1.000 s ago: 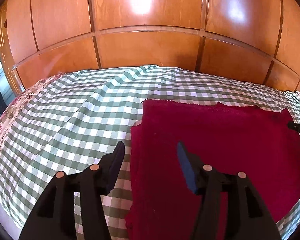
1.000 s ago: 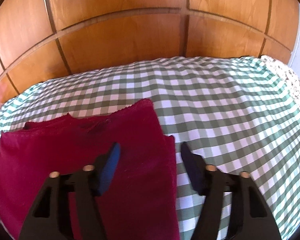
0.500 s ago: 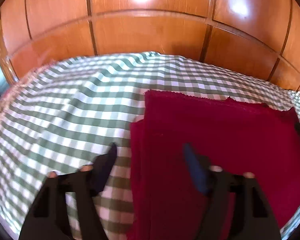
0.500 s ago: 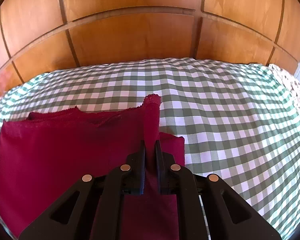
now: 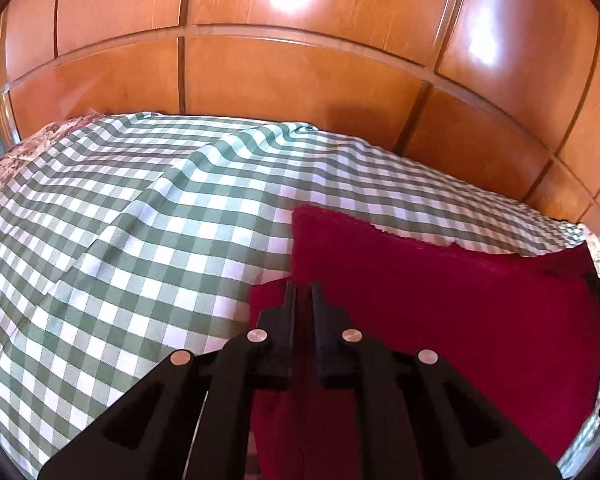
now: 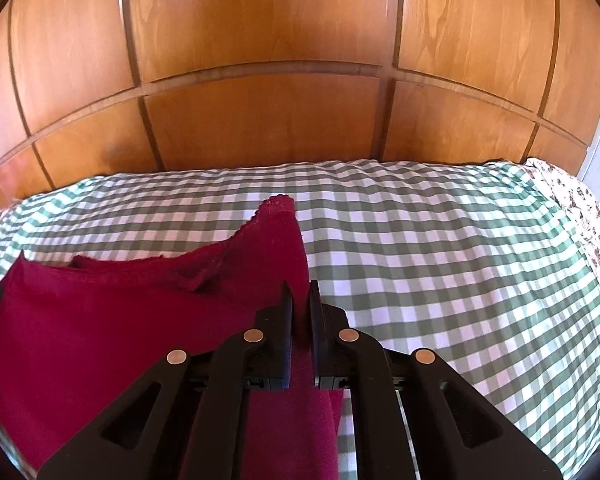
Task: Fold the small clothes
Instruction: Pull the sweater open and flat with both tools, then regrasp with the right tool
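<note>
A dark red cloth [image 5: 440, 304] lies partly folded on a green and white checked tablecloth [image 5: 140, 240]. My left gripper [image 5: 303, 286] is shut on the cloth's left edge. My right gripper [image 6: 300, 286] is shut on the cloth's right edge [image 6: 284, 240] and lifts it, so a corner stands up above the jaws. The rest of the cloth [image 6: 100, 320] spreads to the left in the right wrist view. The far edge of the cloth is frayed.
A wooden panelled wall [image 5: 300, 60] rises right behind the table and also shows in the right wrist view [image 6: 260, 60]. A floral cloth [image 6: 572, 200] shows under the checked tablecloth [image 6: 460, 260] at the right end.
Both grippers went from open to shut on the red cloth: the right one first, the left one just now. The right gripper has raised its edge of the cloth.
</note>
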A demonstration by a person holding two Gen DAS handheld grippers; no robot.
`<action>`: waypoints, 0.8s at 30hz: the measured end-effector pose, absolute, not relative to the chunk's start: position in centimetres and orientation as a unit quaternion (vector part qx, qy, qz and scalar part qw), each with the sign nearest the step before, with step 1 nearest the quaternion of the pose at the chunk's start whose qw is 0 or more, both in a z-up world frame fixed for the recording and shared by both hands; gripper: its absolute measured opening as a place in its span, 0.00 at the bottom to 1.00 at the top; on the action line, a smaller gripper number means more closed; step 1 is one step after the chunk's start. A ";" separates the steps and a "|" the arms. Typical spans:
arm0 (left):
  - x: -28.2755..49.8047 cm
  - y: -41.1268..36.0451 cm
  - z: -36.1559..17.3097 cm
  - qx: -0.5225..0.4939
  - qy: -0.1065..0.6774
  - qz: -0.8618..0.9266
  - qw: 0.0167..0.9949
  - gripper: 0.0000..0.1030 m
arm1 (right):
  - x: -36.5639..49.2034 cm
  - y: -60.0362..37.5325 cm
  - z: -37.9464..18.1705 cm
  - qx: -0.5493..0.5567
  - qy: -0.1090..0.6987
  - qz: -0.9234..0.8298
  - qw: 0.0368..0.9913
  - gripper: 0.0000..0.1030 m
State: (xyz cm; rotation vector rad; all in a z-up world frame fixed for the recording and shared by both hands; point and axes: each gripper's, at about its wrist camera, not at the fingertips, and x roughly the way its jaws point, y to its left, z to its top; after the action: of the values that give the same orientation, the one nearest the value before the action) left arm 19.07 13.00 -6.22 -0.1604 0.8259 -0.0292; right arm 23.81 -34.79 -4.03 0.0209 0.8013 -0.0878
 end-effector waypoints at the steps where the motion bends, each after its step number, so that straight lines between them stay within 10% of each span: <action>1: 19.4 12.6 -6.5 -0.063 0.401 -0.005 0.914 0.06 | 24.4 -35.0 -4.9 0.010 0.400 -0.052 0.915 0.06; 9: 19.8 11.1 -7.7 0.000 0.425 0.051 0.904 0.27 | 25.4 -35.6 -8.3 0.025 0.432 -0.067 0.899 0.15; 11: 18.9 11.3 -7.0 -0.004 0.416 0.056 0.908 0.35 | 24.9 -36.0 -7.8 0.025 0.427 -0.077 0.901 0.55; 13: 17.4 11.3 -6.1 -0.014 0.404 0.053 0.913 0.42 | 23.8 -36.4 -7.1 0.027 0.408 -0.084 0.909 0.66; 24: 11.5 9.4 -4.6 -0.008 0.376 0.016 0.926 0.51 | 17.6 -38.7 -8.3 0.112 0.439 -0.025 0.891 0.76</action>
State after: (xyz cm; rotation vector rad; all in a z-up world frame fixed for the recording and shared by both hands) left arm 11.50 9.39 -4.60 -0.0174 0.7711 0.0319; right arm 17.64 -38.66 -8.31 0.2326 0.9102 -0.0518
